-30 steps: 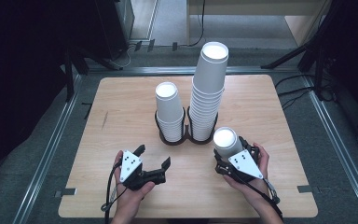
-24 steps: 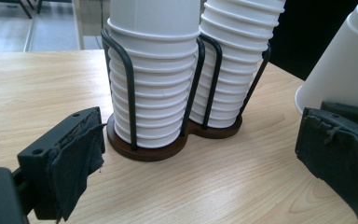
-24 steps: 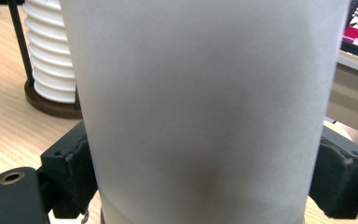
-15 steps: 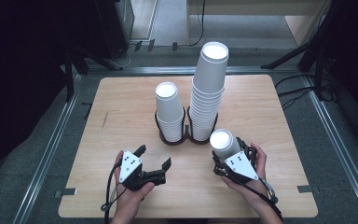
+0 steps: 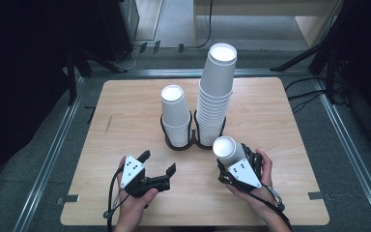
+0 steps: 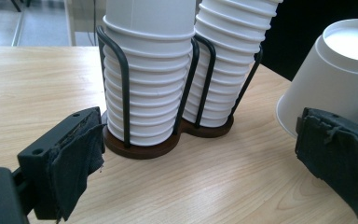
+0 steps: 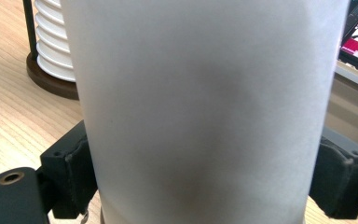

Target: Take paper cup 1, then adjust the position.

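Observation:
Two stacks of upturned white paper cups stand in a black wire holder (image 5: 193,141) at mid table: a short stack (image 5: 175,113) on the left and a tall stack (image 5: 216,92) on the right. My right gripper (image 5: 236,160) is shut on a single upturned white cup (image 5: 226,151), held tilted just right of the holder's front. The cup's wall (image 7: 205,102) sits between the two padded jaws. My left gripper (image 5: 158,162) hovers open and holds nothing, in front of the short stack (image 6: 149,93). The held cup (image 6: 335,79) appears at the right of the left gripper view.
The wooden table (image 5: 125,111) has bare room left and right of the holder. Its front edge lies just under the person's hands. A metal rail frame (image 5: 53,154) surrounds the table. Dark stands and cables sit on the floor beyond it.
The right gripper and its cup have shifted slightly left, toward the holder. The left gripper has stayed in place.

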{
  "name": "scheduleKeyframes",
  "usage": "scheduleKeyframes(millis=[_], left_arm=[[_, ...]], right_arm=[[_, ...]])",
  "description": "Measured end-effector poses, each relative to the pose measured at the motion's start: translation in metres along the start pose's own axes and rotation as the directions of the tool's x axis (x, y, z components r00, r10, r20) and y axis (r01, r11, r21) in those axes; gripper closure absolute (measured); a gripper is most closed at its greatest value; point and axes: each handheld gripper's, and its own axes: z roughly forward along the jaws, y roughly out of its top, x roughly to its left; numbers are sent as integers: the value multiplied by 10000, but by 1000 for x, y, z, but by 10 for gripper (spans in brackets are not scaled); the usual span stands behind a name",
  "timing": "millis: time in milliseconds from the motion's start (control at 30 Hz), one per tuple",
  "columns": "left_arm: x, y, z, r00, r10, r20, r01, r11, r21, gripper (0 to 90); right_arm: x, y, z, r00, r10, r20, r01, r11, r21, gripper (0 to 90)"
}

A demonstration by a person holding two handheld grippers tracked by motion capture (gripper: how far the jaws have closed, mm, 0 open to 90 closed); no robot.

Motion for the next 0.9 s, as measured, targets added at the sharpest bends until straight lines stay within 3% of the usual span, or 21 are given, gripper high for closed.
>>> scheduleKeyframes(millis=[233,500,633,900], left_arm=[[-4,2,-2,9994,66,330,-66,10000,-11,14],[-10,1,4,9955,137,940,-167,9994,311,14],[-14,4,9,9929,122,1184,-167,9992,373,14],[-21,18,17,9821,416,1838,-509,9976,464,14]], right_arm=[[10,0,1,9966,-818,-36,818,9966,24,114],[16,5,-4,9867,-1607,232,1614,9862,-359,135],[19,4,-3,9621,-2639,691,2665,9633,-312,142],[17,6,-1,9260,-3708,705,3747,9256,-536,143]])
